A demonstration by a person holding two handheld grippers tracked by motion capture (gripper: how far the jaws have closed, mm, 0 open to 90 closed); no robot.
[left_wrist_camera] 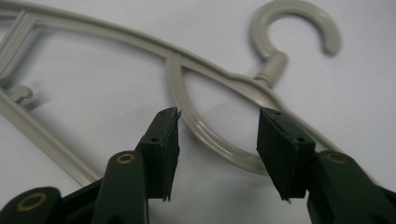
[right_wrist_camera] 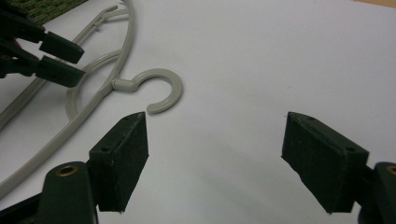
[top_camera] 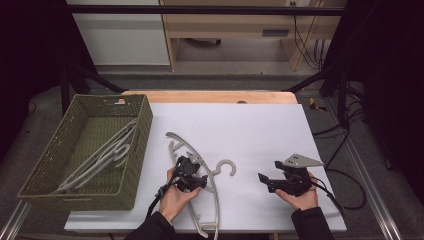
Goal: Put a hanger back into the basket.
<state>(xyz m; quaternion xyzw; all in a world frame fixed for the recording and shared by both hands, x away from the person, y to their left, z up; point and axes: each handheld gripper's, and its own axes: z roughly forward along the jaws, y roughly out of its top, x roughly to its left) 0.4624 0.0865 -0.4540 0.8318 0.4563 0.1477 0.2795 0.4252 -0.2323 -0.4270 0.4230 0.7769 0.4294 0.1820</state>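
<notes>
The left gripper (top_camera: 192,167), held in the left hand (top_camera: 176,196) at the near middle, has its jaws parted. The right gripper (top_camera: 263,180), near right, points left with jaws wide apart.

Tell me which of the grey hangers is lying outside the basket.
The hanger flat on the white table, under the left gripper, hook pointing toward the right gripper. The other hangers lie stacked inside the green woven basket.

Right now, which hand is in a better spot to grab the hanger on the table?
Probably left. The left gripper hangs right over the hanger, jaws open around its inner loop. The right gripper is open over bare table, off beyond the hook.
</notes>
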